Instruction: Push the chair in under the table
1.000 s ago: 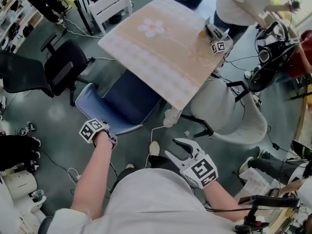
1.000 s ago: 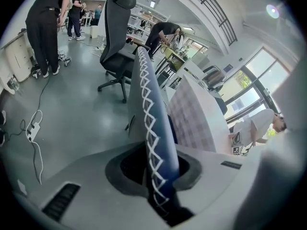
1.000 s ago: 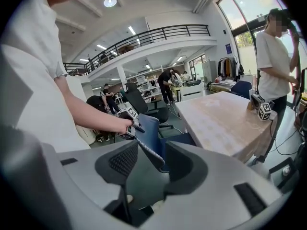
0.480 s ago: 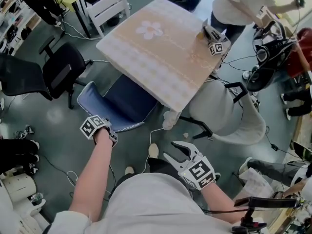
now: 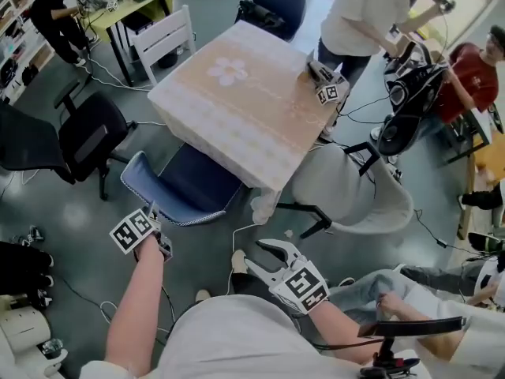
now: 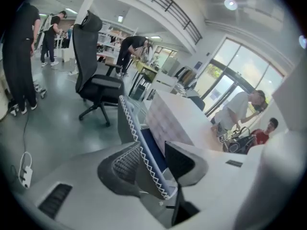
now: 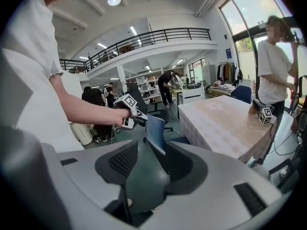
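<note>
Head view: chair half under table

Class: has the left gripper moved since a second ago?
Yes. The left gripper has drawn back from the table, toward the person; its jaws are opening round the chair's back.

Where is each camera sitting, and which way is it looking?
Head view: on the person's head, looking steeply down at the table and blue chair; shows both arms, left gripper and right gripper.
Left gripper view: rides the left gripper, looking along its opening fingers, the chair's back rim between them, towards the table.
Right gripper view: rides the right gripper, looking past its open, empty fingers at the chair; shows the person's left arm.
Shared: all three see the chair and table.
</note>
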### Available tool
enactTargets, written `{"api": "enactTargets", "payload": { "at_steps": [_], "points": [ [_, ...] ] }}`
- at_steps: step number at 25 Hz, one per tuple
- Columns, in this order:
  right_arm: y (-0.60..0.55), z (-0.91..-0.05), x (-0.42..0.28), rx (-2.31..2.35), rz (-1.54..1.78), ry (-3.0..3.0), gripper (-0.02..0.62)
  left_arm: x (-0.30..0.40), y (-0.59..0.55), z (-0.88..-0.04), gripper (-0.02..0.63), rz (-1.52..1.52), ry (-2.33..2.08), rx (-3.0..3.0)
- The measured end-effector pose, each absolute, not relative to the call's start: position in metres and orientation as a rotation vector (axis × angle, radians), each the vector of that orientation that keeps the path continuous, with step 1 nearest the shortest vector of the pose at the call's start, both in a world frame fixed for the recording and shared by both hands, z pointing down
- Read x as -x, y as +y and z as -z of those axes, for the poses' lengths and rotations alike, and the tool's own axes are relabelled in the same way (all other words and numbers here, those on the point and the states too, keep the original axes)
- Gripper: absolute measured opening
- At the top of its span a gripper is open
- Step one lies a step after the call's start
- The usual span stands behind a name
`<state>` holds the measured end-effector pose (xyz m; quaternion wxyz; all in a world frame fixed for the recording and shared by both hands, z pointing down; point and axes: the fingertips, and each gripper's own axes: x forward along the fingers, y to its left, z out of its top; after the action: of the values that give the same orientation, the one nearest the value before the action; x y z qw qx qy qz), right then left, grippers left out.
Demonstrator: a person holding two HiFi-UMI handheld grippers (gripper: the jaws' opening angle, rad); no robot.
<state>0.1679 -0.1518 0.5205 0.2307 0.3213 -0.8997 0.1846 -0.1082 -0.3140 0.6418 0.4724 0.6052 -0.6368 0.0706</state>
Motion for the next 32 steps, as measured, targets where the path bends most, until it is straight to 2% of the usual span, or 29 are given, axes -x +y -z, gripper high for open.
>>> {"api": "enactTargets", "payload": {
  "at_steps": [7, 12, 15, 25, 32],
  "points": [
    [-0.122, -0.500, -0.127, -0.915, -0.433, -2.499, 0.183, 0.117, -0.254, -0.550, 0.163, -0.150, -1.429, -1.896],
    [-0.103, -0.483, -0.094, -0.956, -0.354, -2.511, 0.072, 0.119, -0.184, -0.500, 0.049, -0.206, -1.287, -2.157],
    [-0.084, -0.475, -0.071, -0.961, -0.317, -2.529, 0.044, 0.121, -0.140, -0.482, 0.012, -0.237, -1.202, -2.268],
    [-0.005, -0.473, -0.010, -0.902, -0.295, -2.547, 0.028, 0.121, -0.026, -0.476, 0.012, -0.323, -0.942, -2.425],
    [0.029, -0.469, 0.014, -0.881, -0.282, -2.552, 0.025, 0.121, 0.014, -0.476, 0.012, -0.347, -0.838, -2.460]
  ]
}}
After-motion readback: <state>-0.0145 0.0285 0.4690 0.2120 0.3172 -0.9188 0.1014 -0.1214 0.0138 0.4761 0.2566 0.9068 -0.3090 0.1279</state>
